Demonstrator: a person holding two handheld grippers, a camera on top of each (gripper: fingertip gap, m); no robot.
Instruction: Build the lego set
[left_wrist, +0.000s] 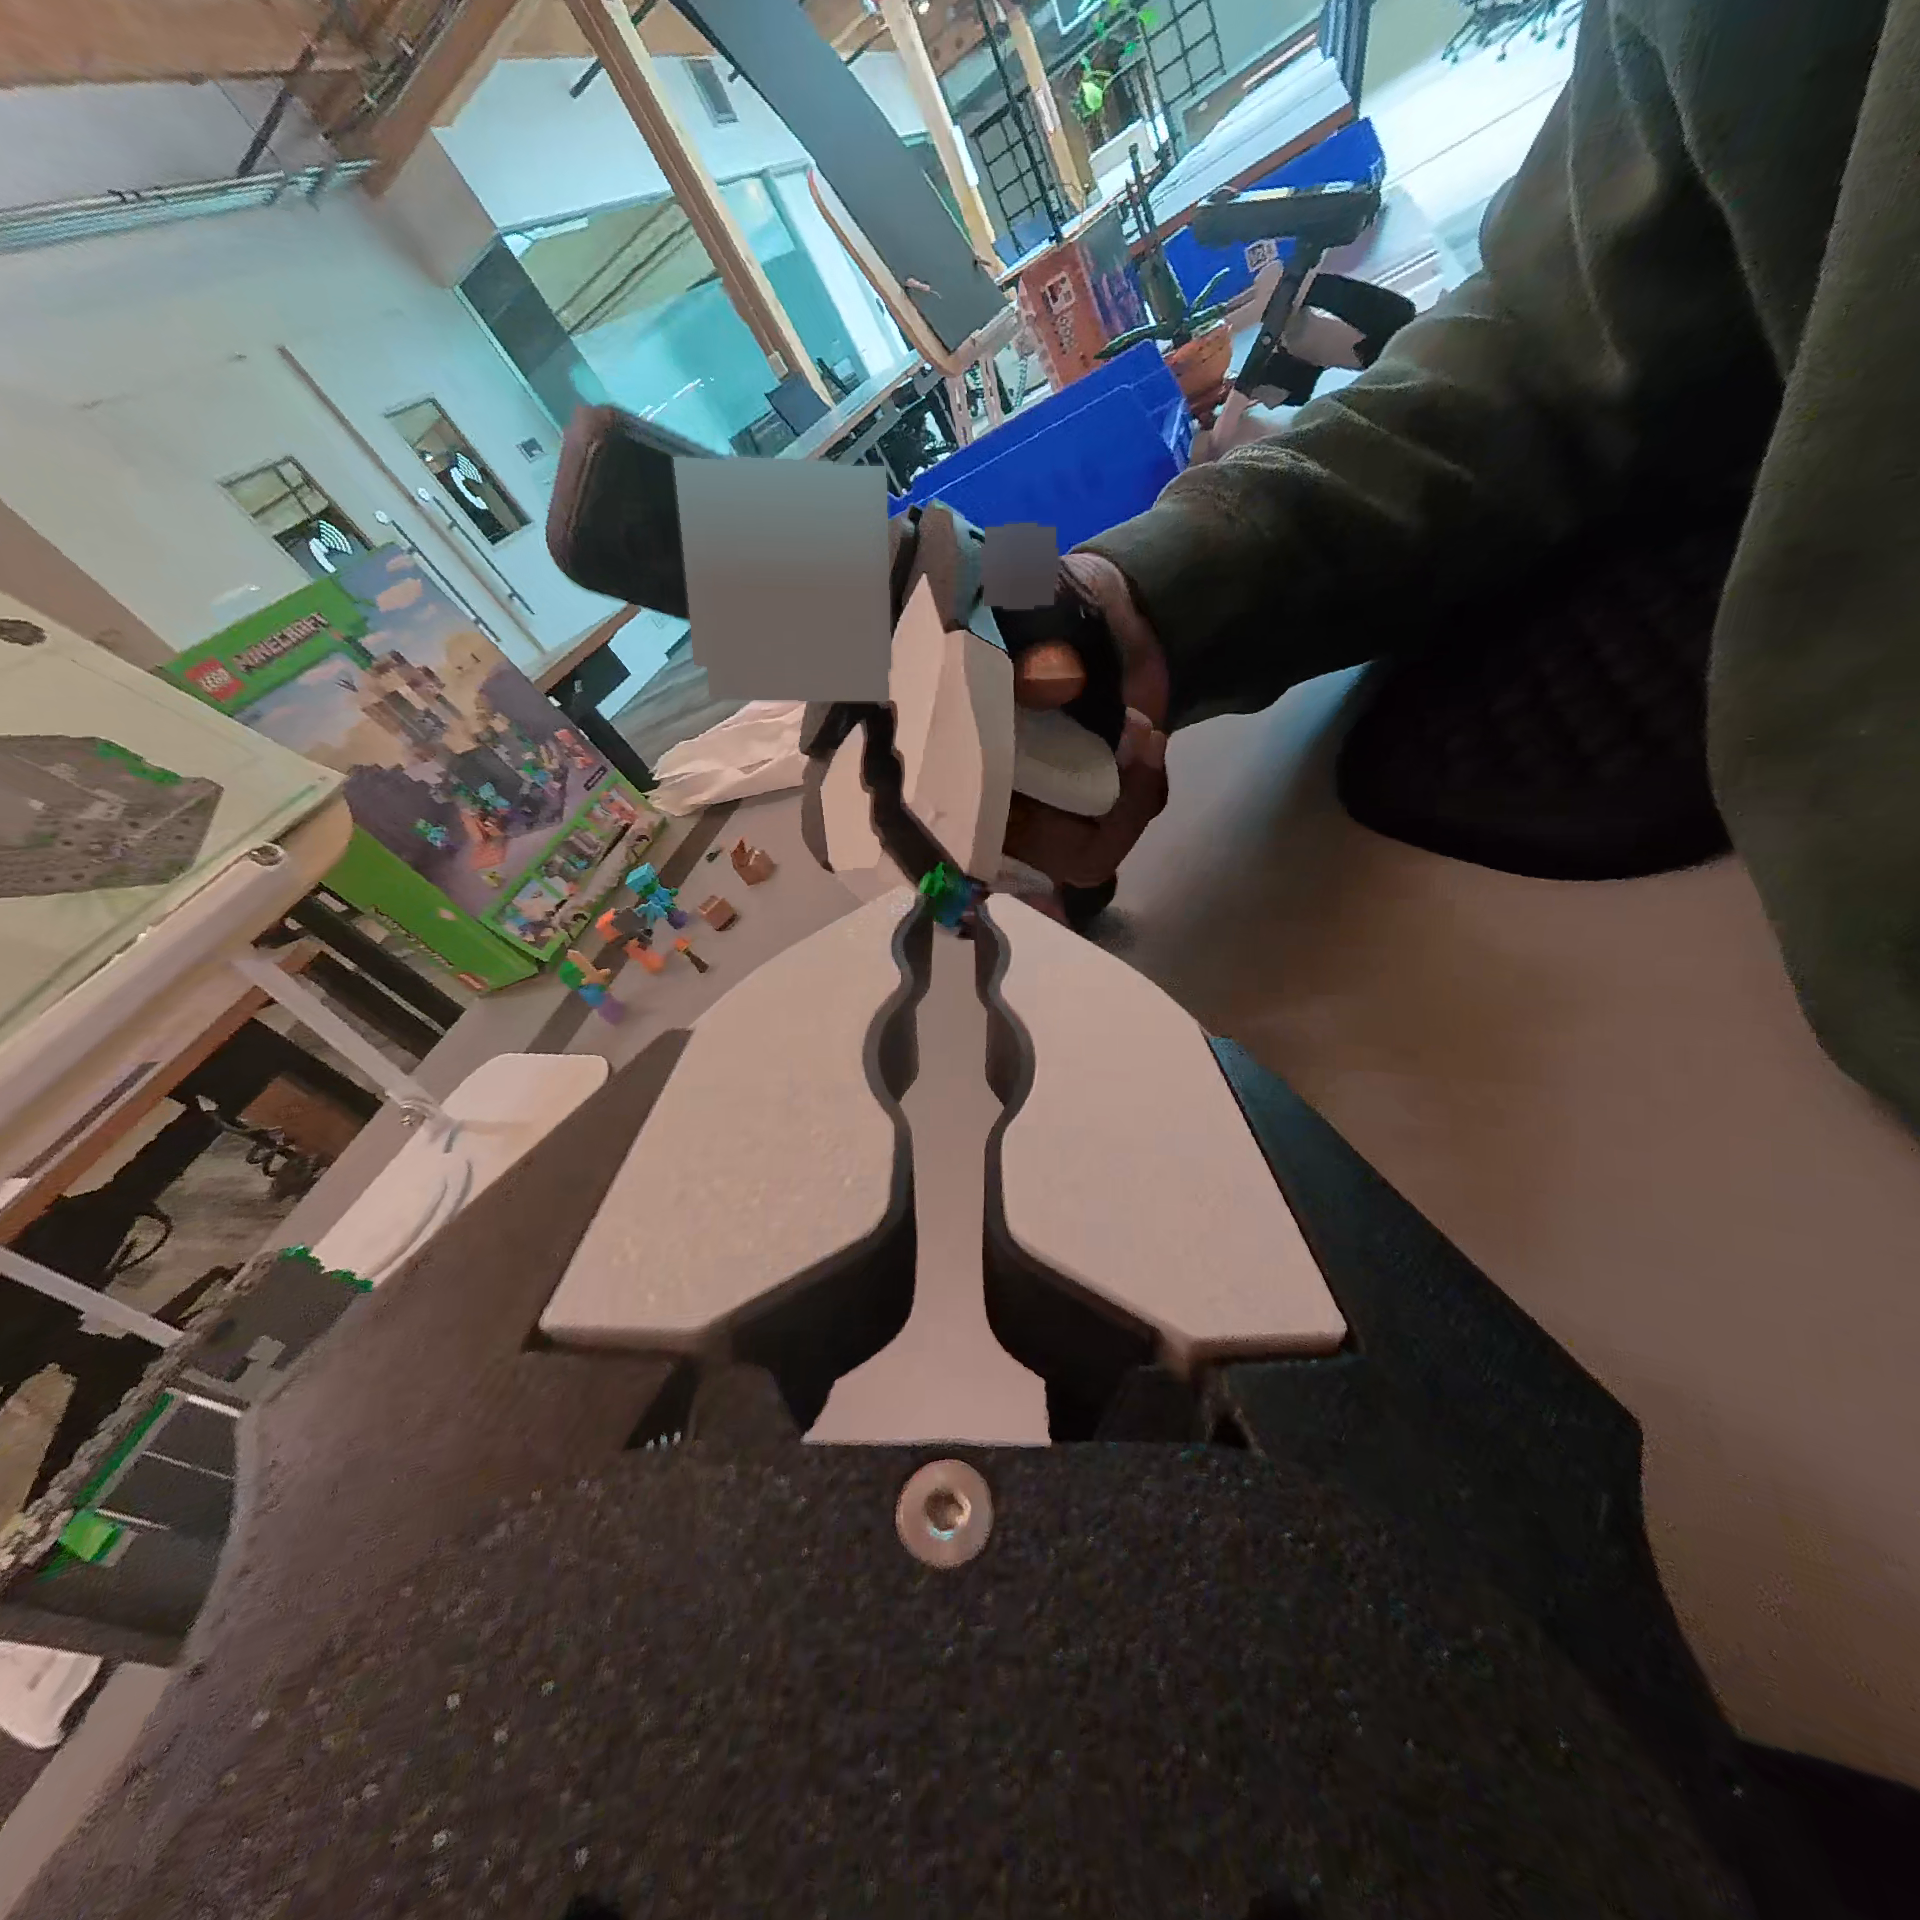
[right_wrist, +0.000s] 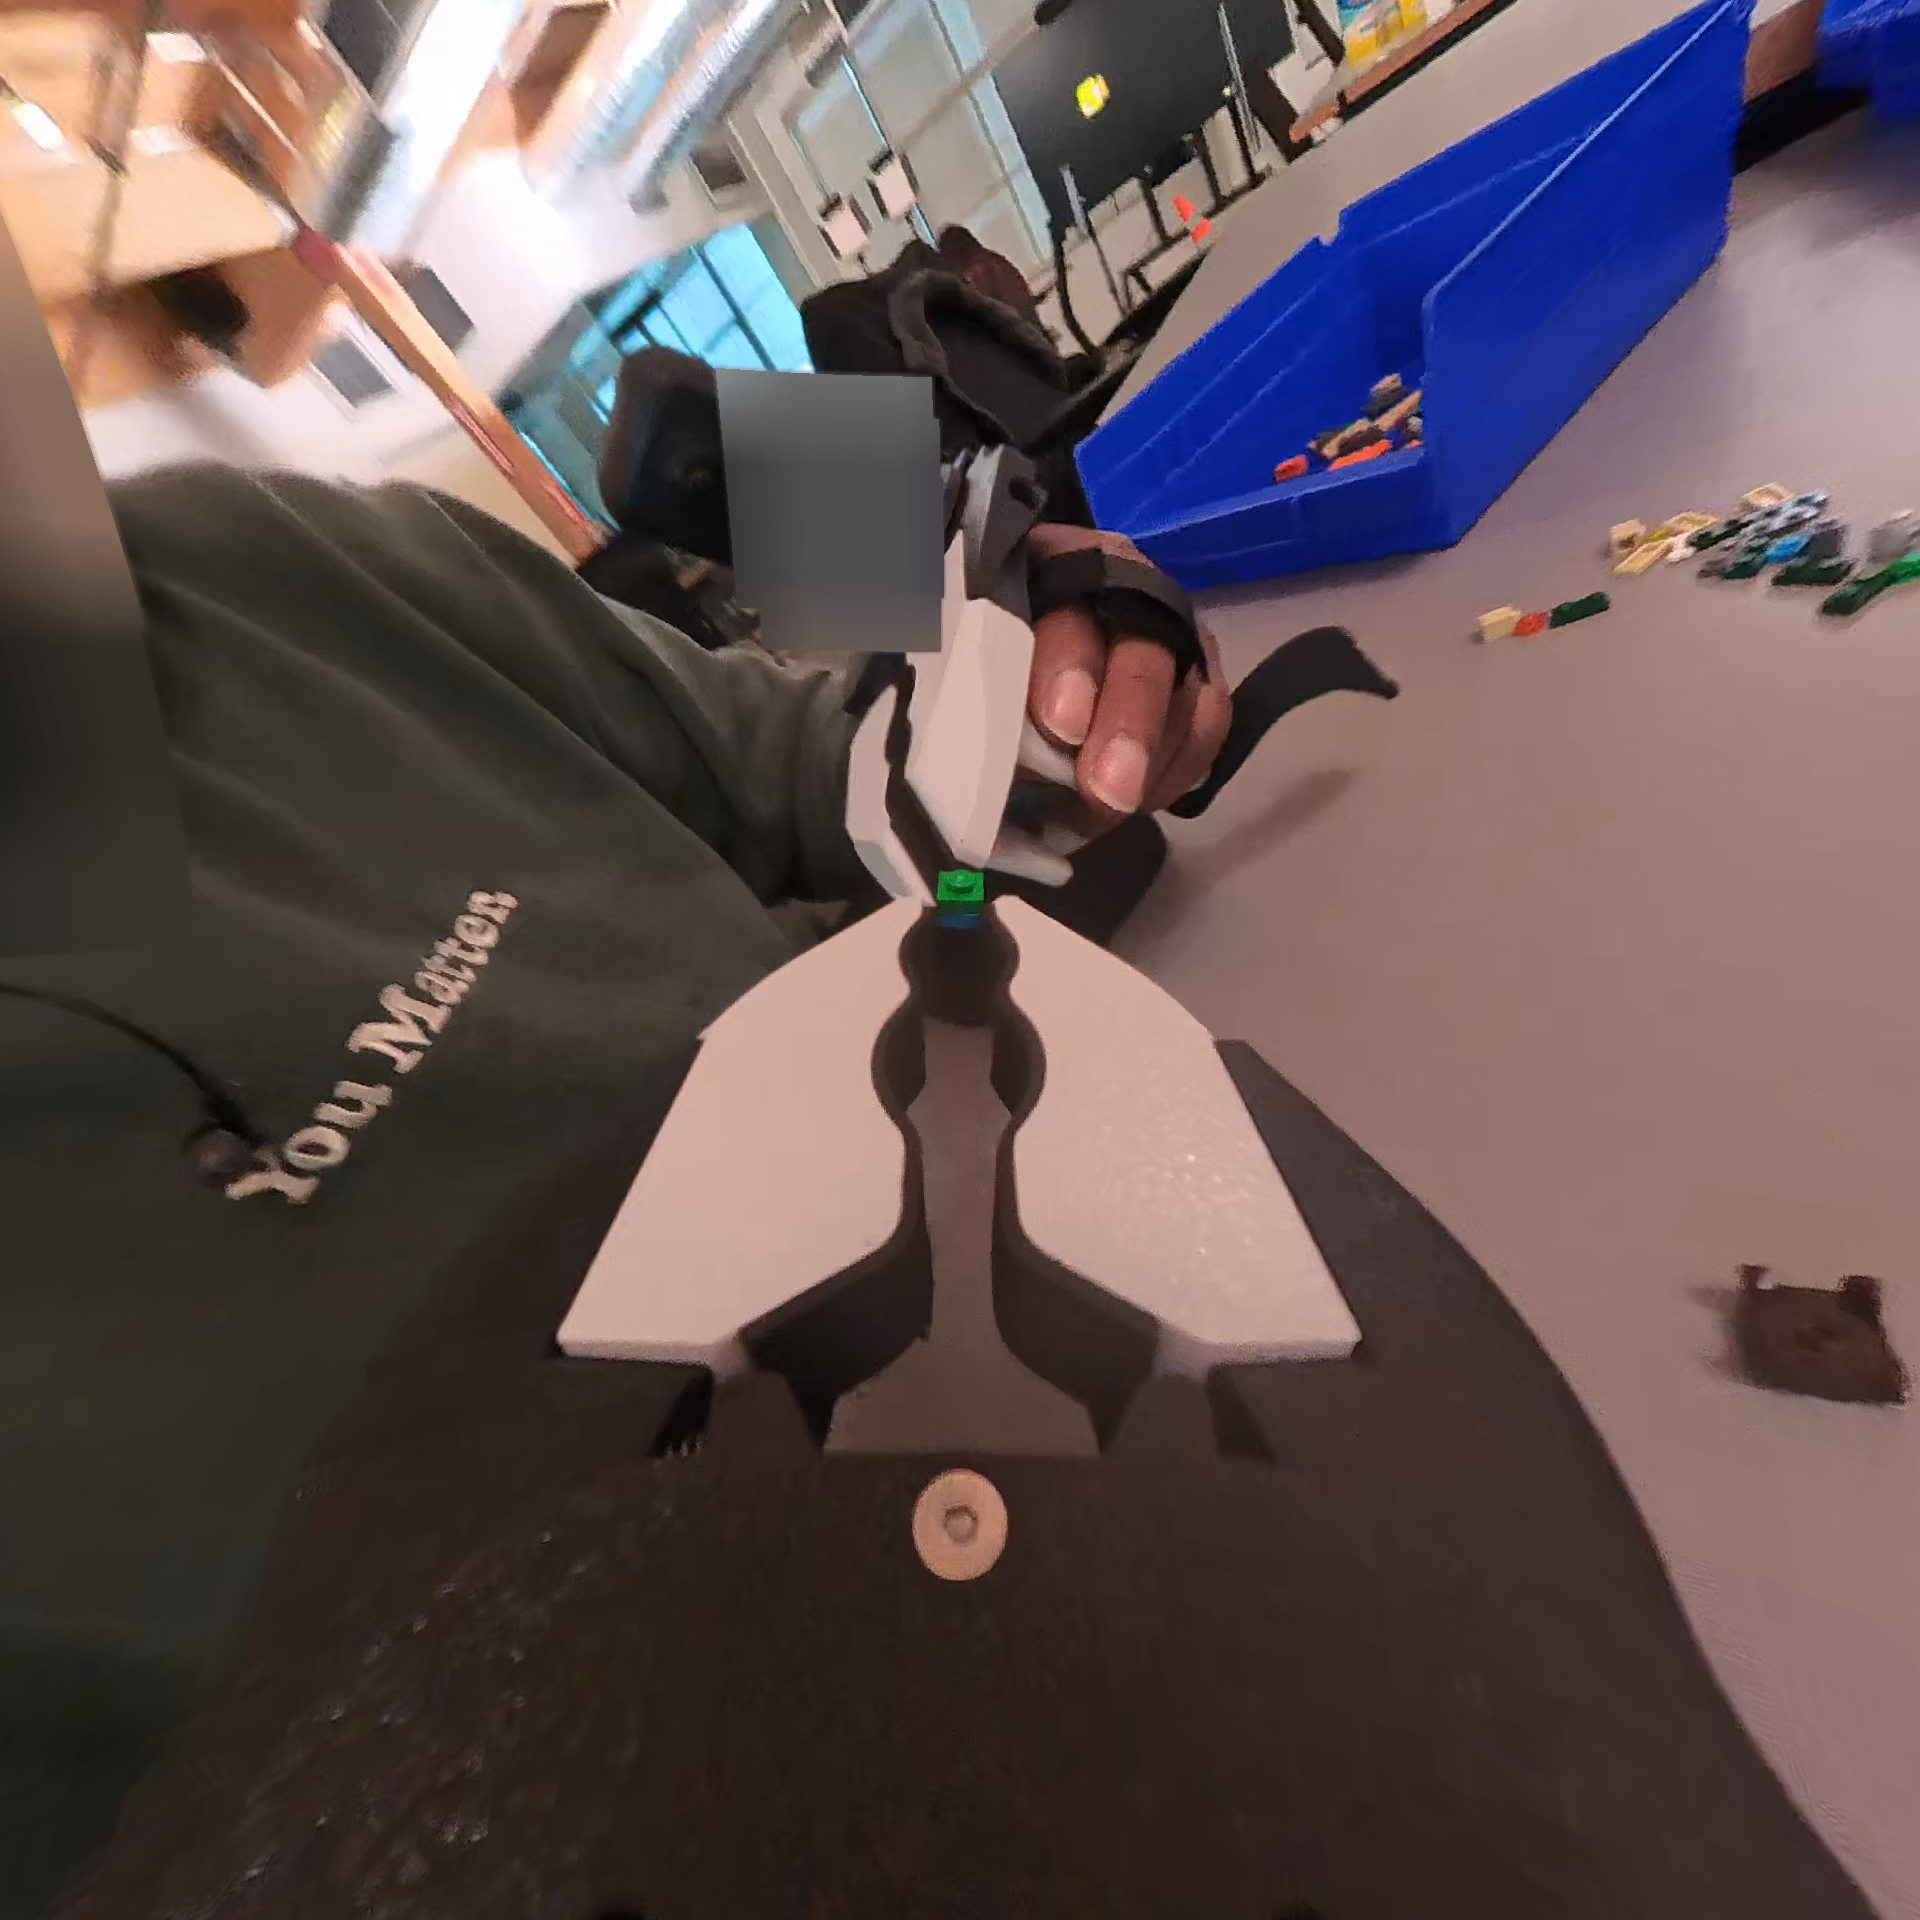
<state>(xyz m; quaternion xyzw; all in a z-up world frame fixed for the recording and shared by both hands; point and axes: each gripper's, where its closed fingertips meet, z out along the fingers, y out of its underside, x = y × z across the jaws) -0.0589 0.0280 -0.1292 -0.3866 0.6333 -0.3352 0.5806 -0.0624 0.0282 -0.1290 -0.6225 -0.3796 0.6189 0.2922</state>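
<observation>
My left gripper (left_wrist: 948, 902) and my right gripper (right_wrist: 959, 914) meet tip to tip above the grey table (right_wrist: 1507, 987). Between them sits a small green and blue lego piece (left_wrist: 945, 896), a green one-stud brick on a blue part (right_wrist: 958, 891). Both grippers are shut around it. In the left wrist view the right gripper (left_wrist: 914, 862) comes down from above, held by a gloved hand (left_wrist: 1091, 727). In the right wrist view the left gripper (right_wrist: 935, 868) comes down from above. I cannot tell which part each gripper pinches.
A blue bin (right_wrist: 1299, 499) with several bricks stands at the back right, with loose bricks (right_wrist: 1766, 551) beside it and a dark brown plate (right_wrist: 1813, 1340) nearer. The set's box (left_wrist: 468, 790), minifigures (left_wrist: 634, 935), brown pieces (left_wrist: 753, 862) and a booklet (left_wrist: 104, 790) lie to the left. Less than 4 cm separates the two grippers' tips. The dark brown plate (right_wrist: 1813, 1340) is about equally far from each gripper, around 15 centimetres.
</observation>
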